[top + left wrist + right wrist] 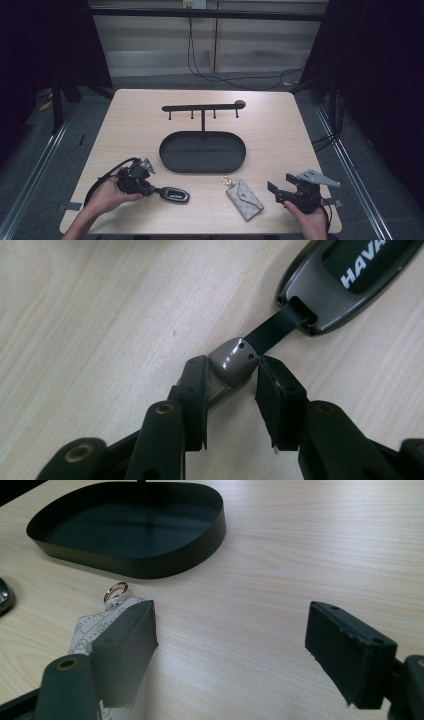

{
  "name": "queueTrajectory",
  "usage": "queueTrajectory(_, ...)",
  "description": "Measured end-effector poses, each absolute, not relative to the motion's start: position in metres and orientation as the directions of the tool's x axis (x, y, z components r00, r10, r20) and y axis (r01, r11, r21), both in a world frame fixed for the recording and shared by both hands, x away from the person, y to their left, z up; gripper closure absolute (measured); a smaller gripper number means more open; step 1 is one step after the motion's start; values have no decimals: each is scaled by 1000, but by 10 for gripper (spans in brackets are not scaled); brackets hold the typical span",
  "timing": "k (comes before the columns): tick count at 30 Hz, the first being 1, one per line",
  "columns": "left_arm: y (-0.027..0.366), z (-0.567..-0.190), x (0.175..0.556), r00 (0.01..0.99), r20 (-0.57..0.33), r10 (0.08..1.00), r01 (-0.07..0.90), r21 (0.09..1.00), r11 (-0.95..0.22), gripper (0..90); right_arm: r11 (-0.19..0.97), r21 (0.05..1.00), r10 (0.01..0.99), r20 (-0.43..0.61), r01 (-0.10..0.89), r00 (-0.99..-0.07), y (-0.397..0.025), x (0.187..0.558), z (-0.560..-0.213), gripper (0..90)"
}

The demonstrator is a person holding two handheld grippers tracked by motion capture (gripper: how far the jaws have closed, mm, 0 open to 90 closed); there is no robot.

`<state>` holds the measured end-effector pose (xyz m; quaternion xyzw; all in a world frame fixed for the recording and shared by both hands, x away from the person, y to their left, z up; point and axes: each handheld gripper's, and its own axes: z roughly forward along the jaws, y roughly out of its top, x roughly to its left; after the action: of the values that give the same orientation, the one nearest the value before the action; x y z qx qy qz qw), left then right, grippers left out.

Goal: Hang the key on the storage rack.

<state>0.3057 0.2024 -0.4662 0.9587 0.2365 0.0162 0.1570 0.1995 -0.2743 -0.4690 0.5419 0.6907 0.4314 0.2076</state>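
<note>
The left gripper (231,390) is lying near the table's (125,120) front-left corner, its jaws closing on the small grey end piece (233,360) of the car key fob (345,280); both pads are touching that piece, which is joined to the fob body by a short black strap (275,327). The left gripper view is showing this contact and white lettering on the fob; the high view is showing the fob (174,194) lying flat near the front edge, left of centre. The right gripper (230,645) is sitting near the front-right corner with its jaws spread wide, holding nothing. The patterned key pouch (100,625) is lying just beside its left finger, whether touching cannot be told. The black oval tray (175,165) is occupying the centre.
</note>
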Motion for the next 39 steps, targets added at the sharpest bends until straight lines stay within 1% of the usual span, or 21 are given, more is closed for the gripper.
queueTrajectory(7,203,-466,306,893,-51,447,440,311,-843,655,42,818,928,181,574,-325,-274,200,-469,206)
queueTrajectory(9,199,-465,307,909,-25,416,405,288,-868,653,41,816,928,183,577,-324,-274,200,-469,207)
queueTrajectory(10,197,-464,307,911,-8,412,396,295,-870,642,40,816,928,183,576,-324,-274,201,-470,206)
queueTrajectory(13,195,-463,308,918,-15,397,383,301,-873,630,39,815,927,186,578,-325,-274,200,-470,206)
queueTrajectory(14,192,-464,308,919,-6,395,380,291,-878,600,39,817,927,185,576,-326,-274,200,-470,206)
queueTrajectory(20,193,-465,309,919,-14,394,380,297,-876,624,38,816,926,188,577,-327,-274,200,-470,206)
queueTrajectory(21,192,-465,309,929,0,371,355,290,-889,631,38,815,926,189,579,-326,-274,200,-470,207)
queueTrajectory(26,191,-464,306,936,21,352,332,282,-900,644,39,814,926,188,580,-326,-274,201,-470,207)
queueTrajectory(29,193,-464,306,932,6,362,347,273,-897,660,36,812,927,191,583,-323,-274,201,-470,207)
queueTrajectory(34,195,-463,307,934,-7,358,347,265,-900,660,37,809,926,193,587,-324,-274,201,-471,206)
queueTrajectory(36,194,-461,308,939,-11,345,333,287,-898,664,36,807,927,193,590,-322,-274,202,-471,207)
queueTrajectory(39,191,-456,309,941,1,338,321,308,-895,613,36,806,926,195,590,-324,-274,202,-471,206)
